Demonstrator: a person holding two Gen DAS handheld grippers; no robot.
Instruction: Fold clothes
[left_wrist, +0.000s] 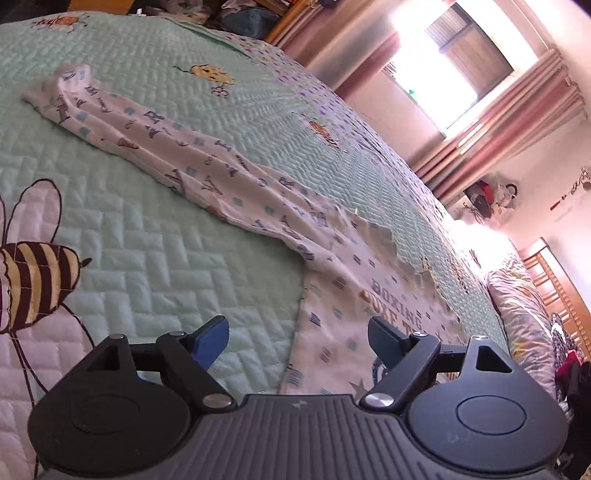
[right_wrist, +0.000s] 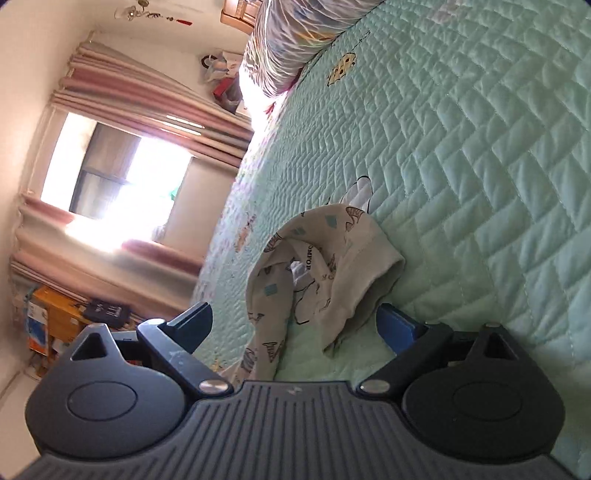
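Observation:
A white garment (left_wrist: 207, 173) printed with letters and small blue squares lies on the green quilted bedspread (left_wrist: 166, 266). One long, narrow part stretches away to the upper left, and the wider body with "BOXING" print lies near my left gripper (left_wrist: 297, 328). That gripper hovers over the garment's near edge, open, with nothing between its fingers. In the rolled right wrist view a bunched end of the same printed cloth (right_wrist: 325, 266) rests on the bedspread (right_wrist: 480, 184). My right gripper (right_wrist: 293, 314) stands open around it, and the cloth covers part of the right finger's pad.
A rolled patterned duvet or pillow (left_wrist: 524, 306) lies at the bed's far end by a wooden headboard (left_wrist: 554, 273). A bright window with pink curtains (left_wrist: 461, 62) is beyond the bed. Boxes and clutter (right_wrist: 48, 325) stand on the floor beside it.

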